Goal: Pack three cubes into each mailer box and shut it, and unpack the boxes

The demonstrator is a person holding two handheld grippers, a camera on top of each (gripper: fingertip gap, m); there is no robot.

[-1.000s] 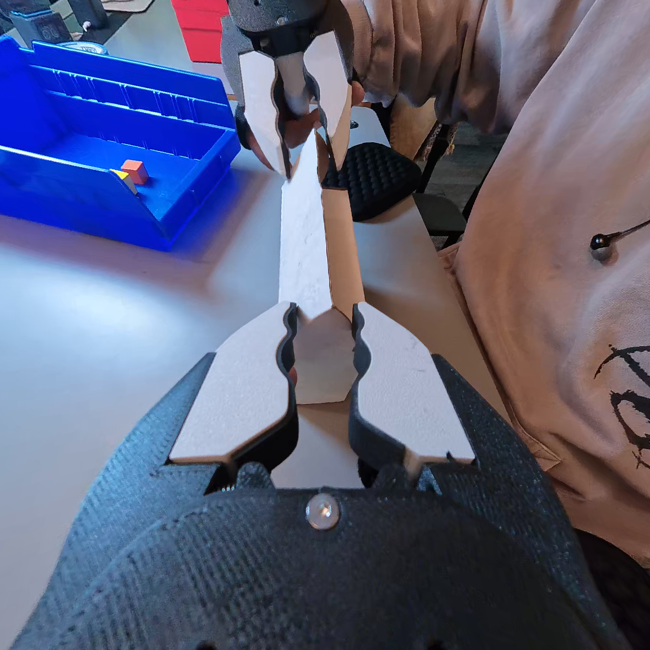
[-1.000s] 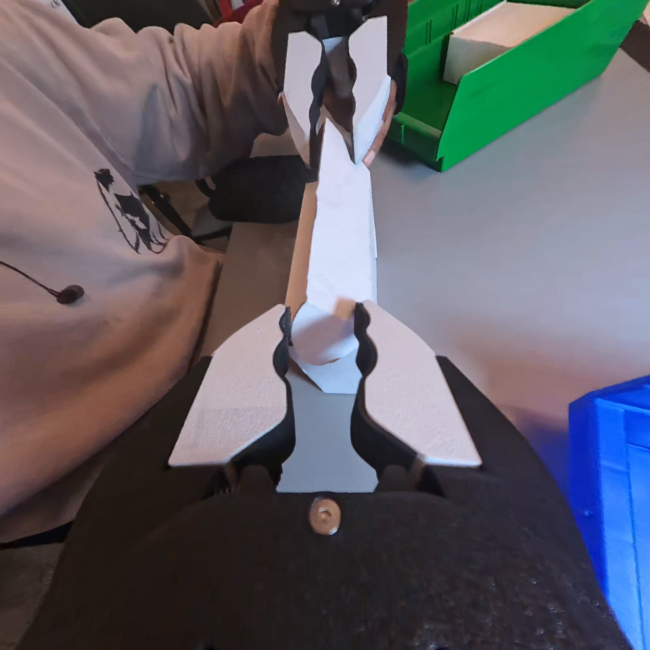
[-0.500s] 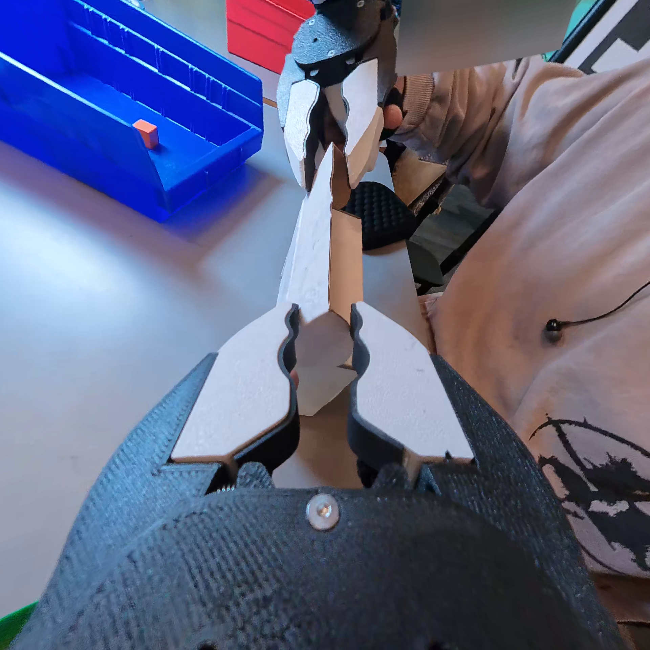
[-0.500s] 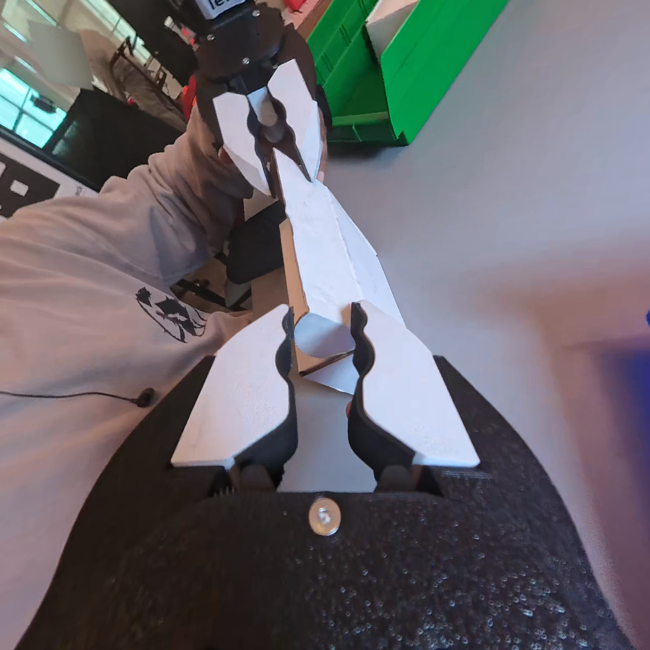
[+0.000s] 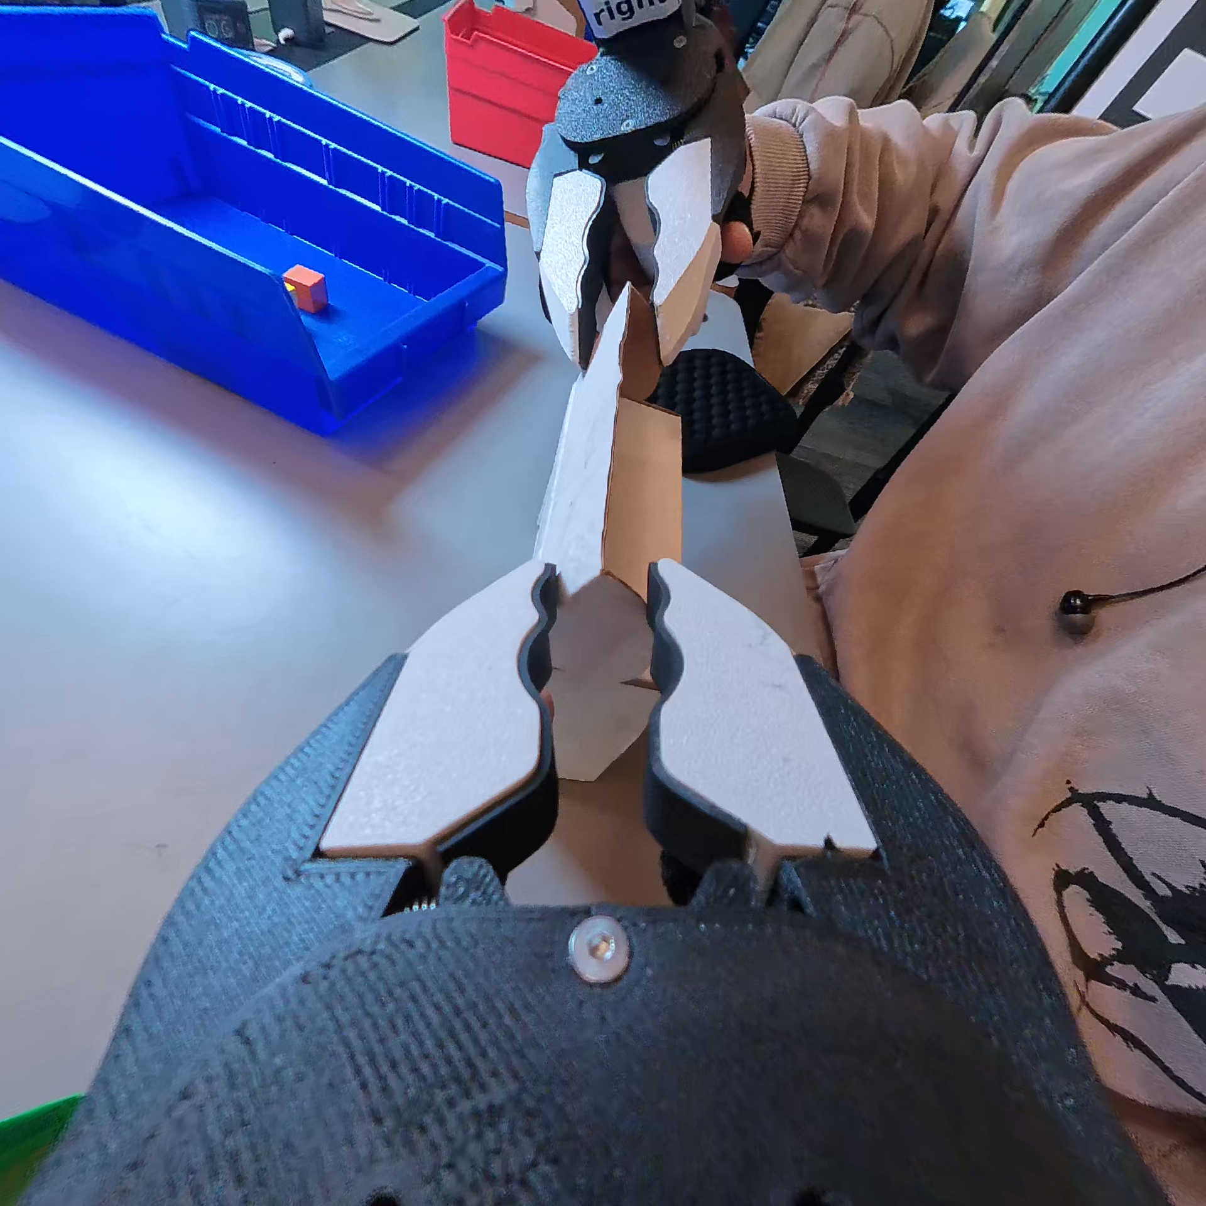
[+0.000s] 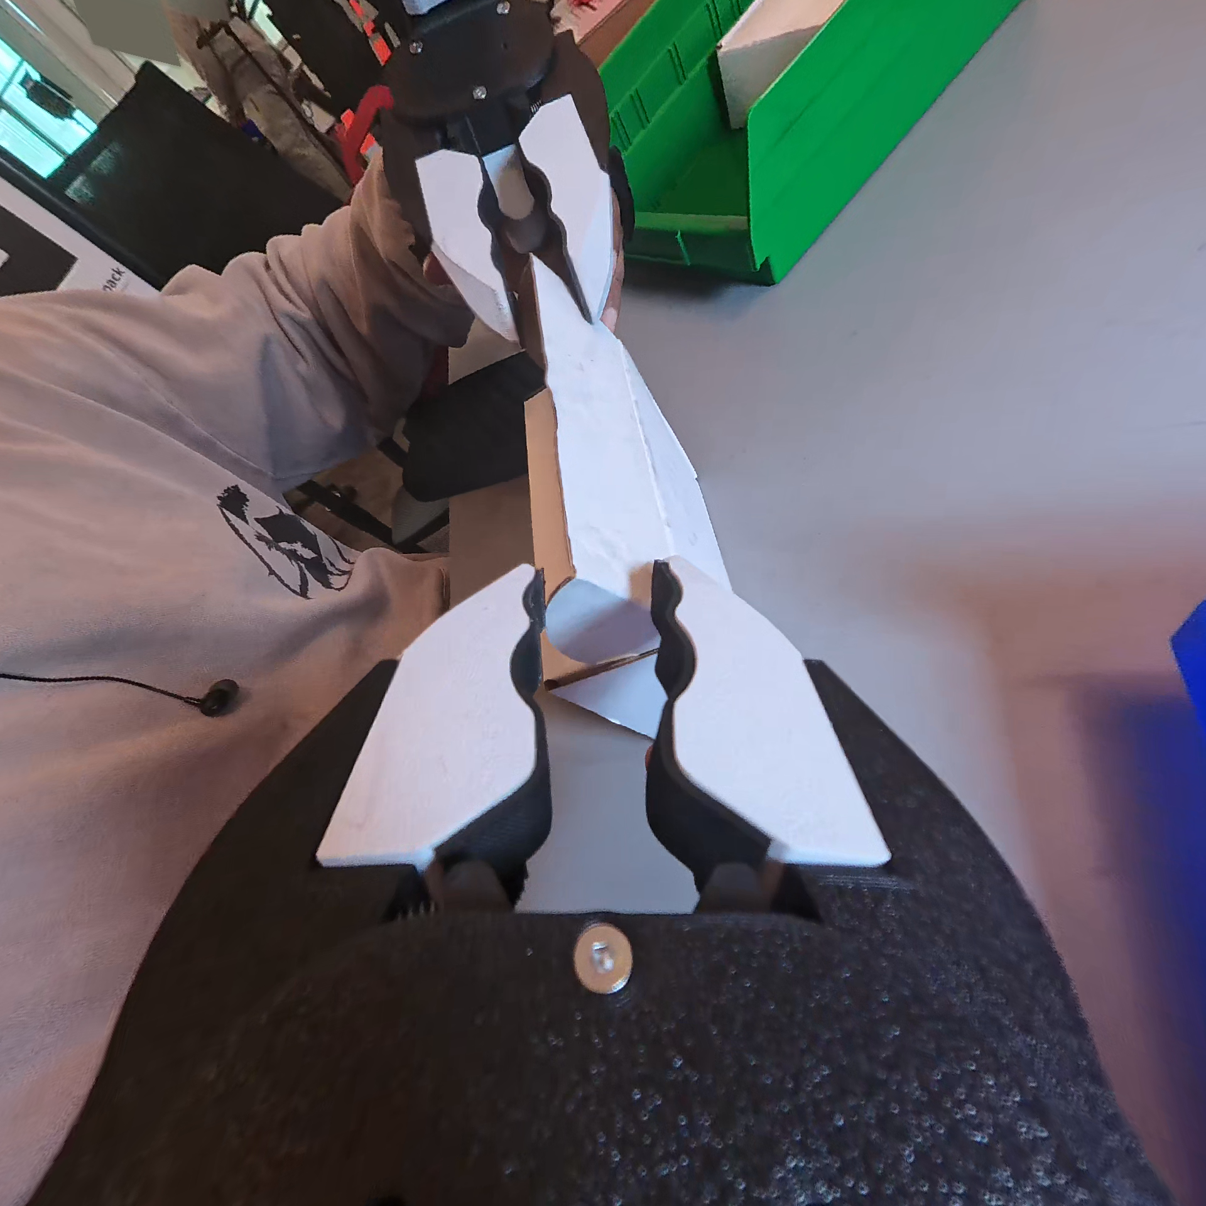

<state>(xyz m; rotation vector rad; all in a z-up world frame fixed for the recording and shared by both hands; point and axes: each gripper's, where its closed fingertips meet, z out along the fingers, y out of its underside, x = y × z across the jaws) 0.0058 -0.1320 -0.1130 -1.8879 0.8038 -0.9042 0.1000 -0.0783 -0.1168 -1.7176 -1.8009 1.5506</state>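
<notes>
My left gripper (image 5: pixel 600 659) and right gripper (image 6: pixel 597 643) still pinch opposite ends of the flattened mailer box (image 5: pixel 610 483), now lifted higher above the grey table (image 5: pixel 196 555), blue bin (image 5: pixel 339 365) beyond.

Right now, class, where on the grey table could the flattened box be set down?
Bare grey tabletop lies between the blue plastic bin and the flattened white cardboard mailer box. More lies before the green plastic bin. The table's near edge, by the person's beige sweatshirt, is crowded.
</notes>
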